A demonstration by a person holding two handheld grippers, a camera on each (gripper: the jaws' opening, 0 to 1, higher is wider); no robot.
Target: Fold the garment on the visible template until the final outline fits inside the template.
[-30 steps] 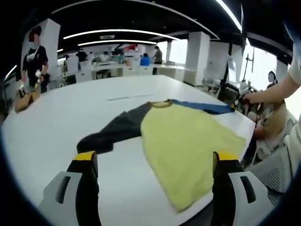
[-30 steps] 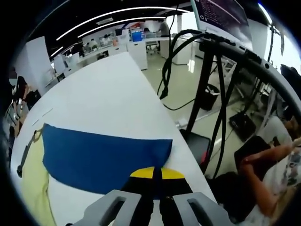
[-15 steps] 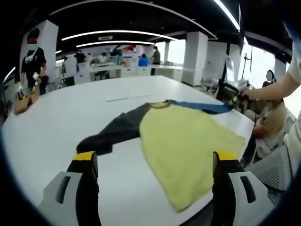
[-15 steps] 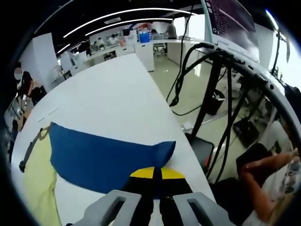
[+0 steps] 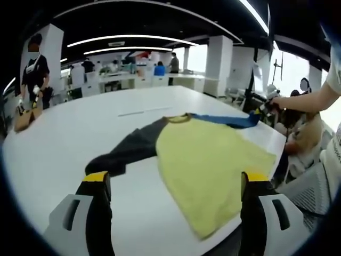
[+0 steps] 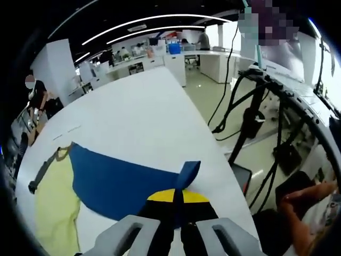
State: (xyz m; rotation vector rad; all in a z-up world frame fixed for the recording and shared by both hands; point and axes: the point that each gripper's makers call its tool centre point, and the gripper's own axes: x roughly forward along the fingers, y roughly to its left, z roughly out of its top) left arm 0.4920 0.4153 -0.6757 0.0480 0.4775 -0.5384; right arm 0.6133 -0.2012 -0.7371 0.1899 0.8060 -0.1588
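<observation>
A garment lies spread on the white table (image 5: 64, 133): yellow body (image 5: 208, 160), dark grey sleeve (image 5: 130, 146) to the left, blue sleeve (image 5: 229, 120) stretched to the far right. My left gripper (image 5: 176, 197) is open, its yellow-tipped fingers standing wide apart near the garment's hem, touching nothing. In the right gripper view my right gripper (image 6: 177, 197) is shut on the blue sleeve's cuff (image 6: 187, 173), lifting it off the table while the rest of the sleeve (image 6: 122, 178) lies flat beside the yellow body (image 6: 56, 208). A faint template line (image 5: 144, 111) shows beyond the collar.
The table edge (image 6: 224, 160) runs close to the right of the lifted cuff, with black stands and cables (image 6: 250, 117) on the floor beyond. A person's arm (image 5: 306, 98) reaches in at right. Another person (image 5: 32, 69) stands at the table's far left. Desks fill the background.
The right gripper has raised the blue sleeve's cuff and drawn it inward, so the sleeve end now folds upward. The left gripper has stayed put.
</observation>
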